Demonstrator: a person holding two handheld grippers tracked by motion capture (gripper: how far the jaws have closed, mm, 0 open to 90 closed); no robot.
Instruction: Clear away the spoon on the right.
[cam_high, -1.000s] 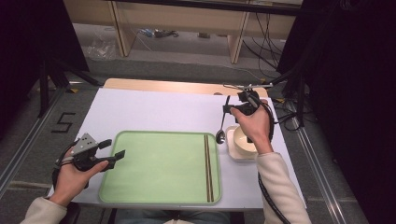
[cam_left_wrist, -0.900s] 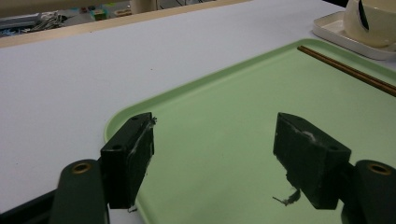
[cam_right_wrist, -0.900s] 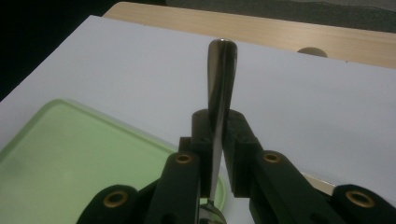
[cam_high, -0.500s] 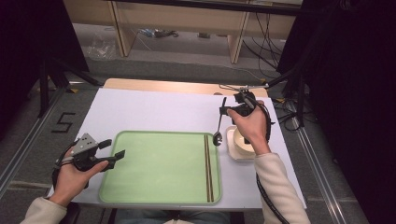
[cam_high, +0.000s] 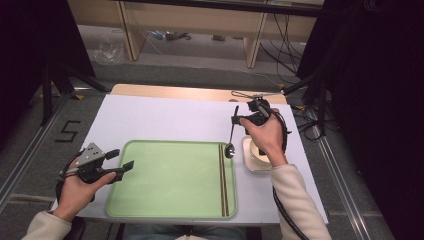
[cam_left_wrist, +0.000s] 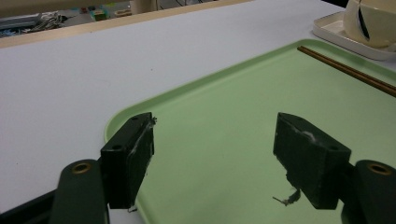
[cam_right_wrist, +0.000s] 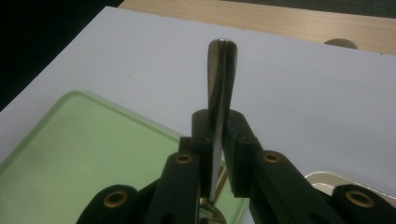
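Counting items: one green tray (cam_high: 170, 190), one pair of brown chopsticks (cam_high: 223, 180), one metal spoon (cam_high: 232, 134), one white dish (cam_high: 254, 160), two hand-held grippers.

Right hand-held gripper (cam_high: 239, 119) is clamped on the spoon's handle; in the right gripper view the jaws pinch the handle (cam_right_wrist: 219, 116) edge-on, with its rounded end sticking up past the jaw tips. Spoon hangs near vertical in the high view, long axis running away from the person, bowl end lowest, just below the gripper and over the tray's right rim, close beside the dish. Cannot tell whether the bowl touches the tray.

Chopsticks lie side by side along the tray's right edge, below the right gripper, long axis parallel to that edge.

Left hand-held gripper (cam_high: 122, 162) is released, jaws spread wide with nothing between them, tips over the tray's left rim (cam_left_wrist: 140, 105). Tray surface sits ahead of its jaws, chopsticks (cam_left_wrist: 348, 70) and dish (cam_left_wrist: 345, 39) far ahead to its right. Everything rests on the white bench (cam_high: 165, 120).
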